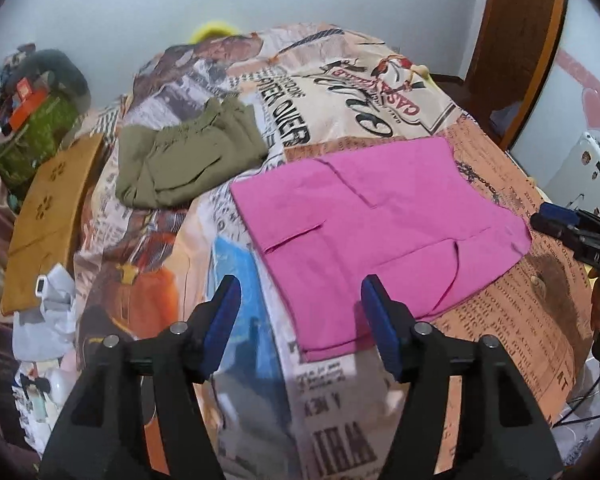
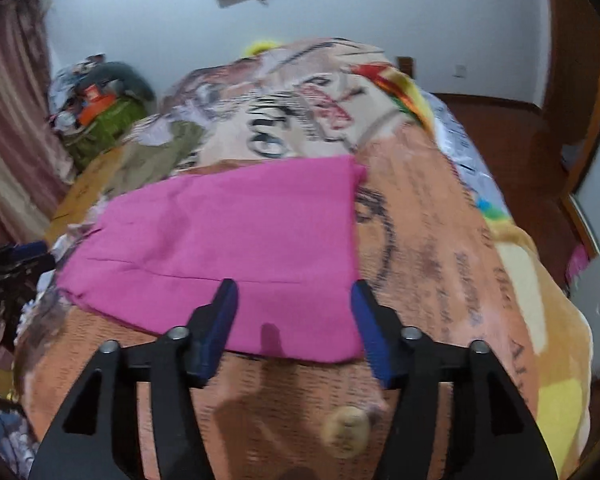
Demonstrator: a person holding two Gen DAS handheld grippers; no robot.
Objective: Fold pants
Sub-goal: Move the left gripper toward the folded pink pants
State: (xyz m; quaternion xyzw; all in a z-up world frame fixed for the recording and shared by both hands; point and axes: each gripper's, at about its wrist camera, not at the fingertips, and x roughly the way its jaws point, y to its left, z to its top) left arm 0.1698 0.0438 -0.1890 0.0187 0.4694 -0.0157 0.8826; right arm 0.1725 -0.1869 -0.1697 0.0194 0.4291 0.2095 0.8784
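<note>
Pink pants (image 1: 380,224) lie folded into a flat rectangle on the printed bedspread (image 1: 332,92). My left gripper (image 1: 300,286) hovers over their near left corner, open, with nothing between its blue pads. In the right wrist view the same pink pants (image 2: 228,240) spread across the middle. My right gripper (image 2: 294,290) stands open above their near edge, holding nothing. The right gripper's tip (image 1: 556,222) also shows at the right edge of the left wrist view, beside the pants.
A folded olive garment (image 1: 180,160) lies on the bed behind the pink pants. A brown cardboard piece (image 1: 48,224) and a cluttered pile (image 1: 32,120) sit at the left. A wooden door (image 1: 520,40) stands at the right. The bed's right edge (image 2: 540,264) drops to the floor.
</note>
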